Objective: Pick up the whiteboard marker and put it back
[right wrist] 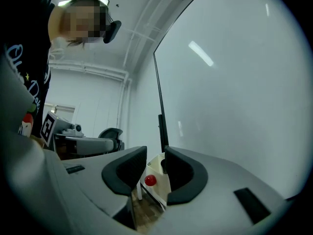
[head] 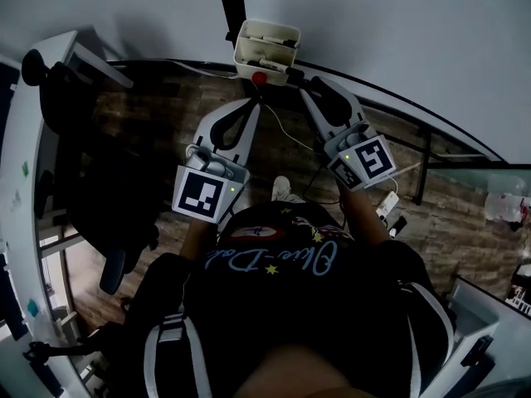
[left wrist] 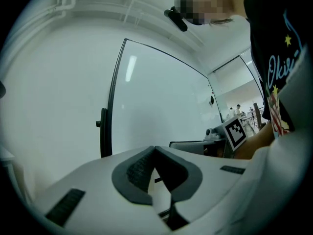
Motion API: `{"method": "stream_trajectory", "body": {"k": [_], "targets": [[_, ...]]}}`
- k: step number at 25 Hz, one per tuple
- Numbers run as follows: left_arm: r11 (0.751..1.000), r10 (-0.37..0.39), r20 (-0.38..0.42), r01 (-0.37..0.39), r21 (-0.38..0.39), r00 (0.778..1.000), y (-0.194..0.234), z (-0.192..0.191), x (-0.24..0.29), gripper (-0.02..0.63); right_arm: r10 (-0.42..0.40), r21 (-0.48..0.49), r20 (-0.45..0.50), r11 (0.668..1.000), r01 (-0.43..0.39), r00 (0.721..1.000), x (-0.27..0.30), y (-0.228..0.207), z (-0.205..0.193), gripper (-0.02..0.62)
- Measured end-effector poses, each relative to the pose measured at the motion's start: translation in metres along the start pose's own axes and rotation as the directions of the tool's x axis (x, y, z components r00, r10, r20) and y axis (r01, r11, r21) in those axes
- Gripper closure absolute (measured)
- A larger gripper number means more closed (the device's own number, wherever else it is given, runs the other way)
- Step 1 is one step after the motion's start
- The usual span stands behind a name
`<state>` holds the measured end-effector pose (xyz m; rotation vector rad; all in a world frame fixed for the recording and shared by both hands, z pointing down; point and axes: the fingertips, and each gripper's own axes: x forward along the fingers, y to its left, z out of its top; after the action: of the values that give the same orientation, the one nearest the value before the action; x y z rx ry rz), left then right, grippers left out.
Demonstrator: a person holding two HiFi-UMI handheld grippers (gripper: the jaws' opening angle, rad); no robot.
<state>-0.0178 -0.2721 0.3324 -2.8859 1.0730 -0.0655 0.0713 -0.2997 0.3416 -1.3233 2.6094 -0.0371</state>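
A white marker tray [head: 246,50] hangs on the whiteboard [head: 398,31] straight ahead. Dark-capped whiteboard markers [head: 272,62] lie inside it, and a small red ball [head: 259,79] sits at its front lip. My right gripper [head: 305,81] points at the tray's right end, open and holding nothing. In the right gripper view the tray [right wrist: 155,166] and the red ball [right wrist: 150,180] show through the gap between the pads of the right gripper [right wrist: 155,153]. My left gripper [head: 252,103] is just below the tray, tips together, nothing in it. In its own view the left gripper [left wrist: 155,150] faces bare whiteboard.
A black office chair [head: 91,164] stands at the left beside a white desk [head: 17,189]. On the wooden floor [head: 166,114] lie a cable and a power strip [head: 388,206]. A black post [head: 231,2] rises behind the tray. A glass table [head: 481,181] is at the right.
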Motion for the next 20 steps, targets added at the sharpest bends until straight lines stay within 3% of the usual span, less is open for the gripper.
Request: {"method": "stream_trajectory", "body": {"k": [10,15,20], "targets": [[0.998,0.062,-0.052,-0.063,-0.016,0.997,0.017,-0.015,0.008,0.620,0.014,0.001,-0.062,1.000,-0.014,0.998,0.023,-0.015,-0.026,0.482],[0.997,0.070,-0.038,-0.070,-0.007,0.997,0.019,-0.013,0.004,0.620,0.032,-0.007,-0.070,0.999,-0.032,0.997,0.030,-0.014,-0.035,0.482],[0.995,0.102,-0.065,-0.102,0.005,0.993,0.024,-0.015,0.000,0.620,0.008,-0.006,-0.088,1.000,-0.009,0.996,0.037,-0.018,-0.040,0.488]]}}
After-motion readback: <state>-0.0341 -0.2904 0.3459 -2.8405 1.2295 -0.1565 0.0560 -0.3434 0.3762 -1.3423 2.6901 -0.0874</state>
